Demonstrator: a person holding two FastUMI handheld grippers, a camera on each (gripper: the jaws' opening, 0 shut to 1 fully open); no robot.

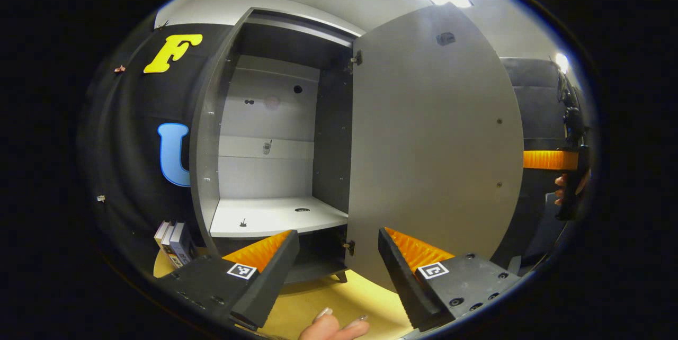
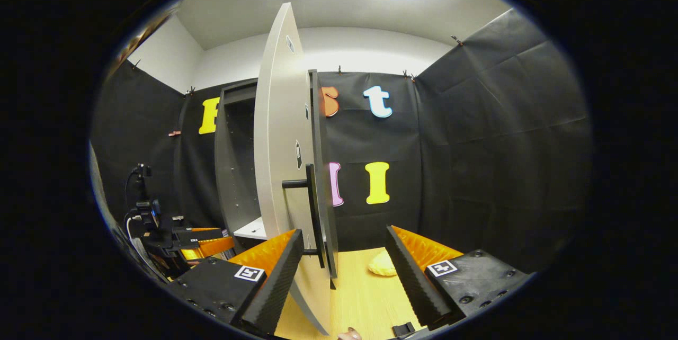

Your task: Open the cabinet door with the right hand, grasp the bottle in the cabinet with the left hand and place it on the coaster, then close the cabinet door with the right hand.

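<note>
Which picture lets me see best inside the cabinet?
The left gripper view. It looks straight into the open cabinet, showing its pale back wall and the shelf. The right gripper view sees the cabinet from the side, with the swung-out door covering most of the inside; just a dark sliver and a shelf corner peek out.

Right gripper mostly hidden behind cabinet door.

Left gripper is level, fingers spread wide — right gripper too, both holding nothing.
</note>
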